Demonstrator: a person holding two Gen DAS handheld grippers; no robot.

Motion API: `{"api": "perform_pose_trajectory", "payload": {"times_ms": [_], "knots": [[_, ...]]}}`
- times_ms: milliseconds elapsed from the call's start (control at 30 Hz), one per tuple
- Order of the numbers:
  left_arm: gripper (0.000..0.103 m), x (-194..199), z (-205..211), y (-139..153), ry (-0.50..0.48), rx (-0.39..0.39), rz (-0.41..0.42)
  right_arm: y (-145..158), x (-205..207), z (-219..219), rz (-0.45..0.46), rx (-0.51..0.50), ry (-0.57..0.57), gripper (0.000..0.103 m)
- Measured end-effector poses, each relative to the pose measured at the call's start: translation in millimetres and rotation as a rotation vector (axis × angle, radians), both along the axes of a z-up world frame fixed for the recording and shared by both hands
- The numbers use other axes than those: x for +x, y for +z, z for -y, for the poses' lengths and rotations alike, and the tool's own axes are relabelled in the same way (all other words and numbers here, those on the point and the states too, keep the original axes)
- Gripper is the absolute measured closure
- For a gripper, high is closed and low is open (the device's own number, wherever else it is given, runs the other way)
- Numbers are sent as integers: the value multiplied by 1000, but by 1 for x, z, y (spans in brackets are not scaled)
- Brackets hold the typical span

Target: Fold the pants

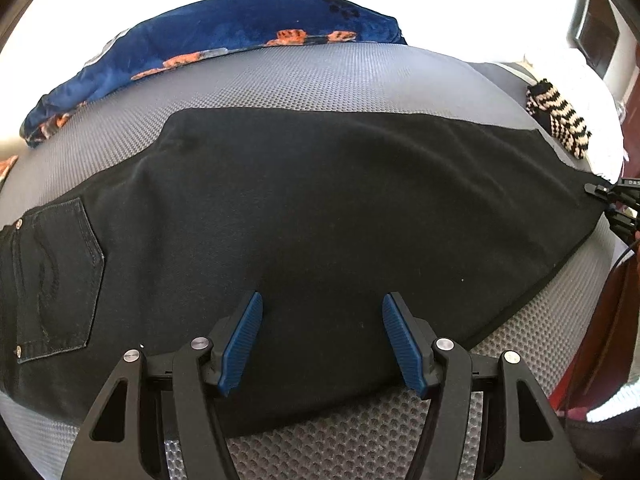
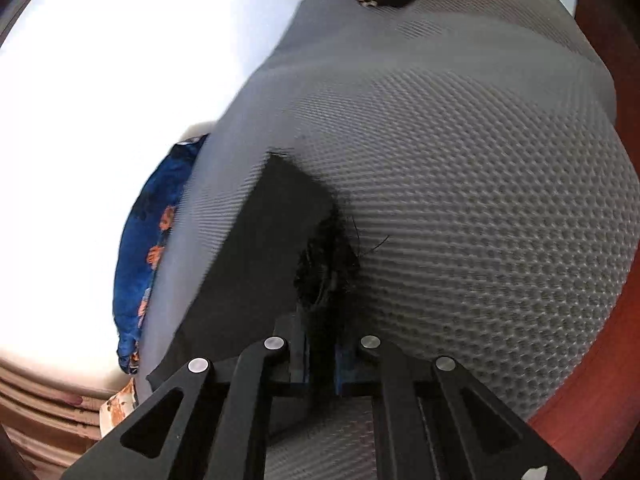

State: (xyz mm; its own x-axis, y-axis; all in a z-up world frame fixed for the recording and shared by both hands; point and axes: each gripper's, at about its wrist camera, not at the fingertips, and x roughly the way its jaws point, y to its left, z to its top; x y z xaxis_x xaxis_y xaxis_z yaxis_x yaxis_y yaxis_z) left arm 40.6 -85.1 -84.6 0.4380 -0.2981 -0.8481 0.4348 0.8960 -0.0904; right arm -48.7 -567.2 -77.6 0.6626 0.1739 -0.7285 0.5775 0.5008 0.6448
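Both wrist views close, low; share pants (image 1: 320, 208), mat (image 2: 460, 200).

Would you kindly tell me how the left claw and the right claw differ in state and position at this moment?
The left claw is open, its blue pads apart above the middle of the black pants; the right claw is shut on the frayed leg end. The left claw grips nothing, while the right claw holds cloth. Both sit over the grey dimpled mat.

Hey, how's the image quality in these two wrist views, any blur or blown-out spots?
Left wrist view: sharp, pants and gray mat textured clearly, but the background above is blown out white and fisheye bends the edges. Right wrist view: motion-blurred, especially the mat's far part, with a large overexposed white patch at left.
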Motion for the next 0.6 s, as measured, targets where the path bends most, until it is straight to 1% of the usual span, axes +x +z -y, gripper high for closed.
{"api": "perform_pose_trajectory", "payload": {"times_ms": [67, 133, 200, 333, 467, 600], "knots": [[39, 2, -3, 2, 7, -21, -15, 14, 11, -10, 28, -7, 36, 95], [39, 5, -9, 4, 22, -63, -42, 29, 20, -22, 48, -27, 79, 95], [39, 8, -18, 8, 47, -99, -59, 47, 38, -44, 74, -55, 150, 95], [40, 11, -41, 21, 96, -148, -54, 69, 69, -89, 106, -84, 287, 95], [39, 15, -69, 32, 146, -192, -71, 77, 104, -150, 126, -105, 449, 95], [39, 16, -100, 42, 203, -201, -42, 72, 128, -210, 121, -113, 592, 95]]}}
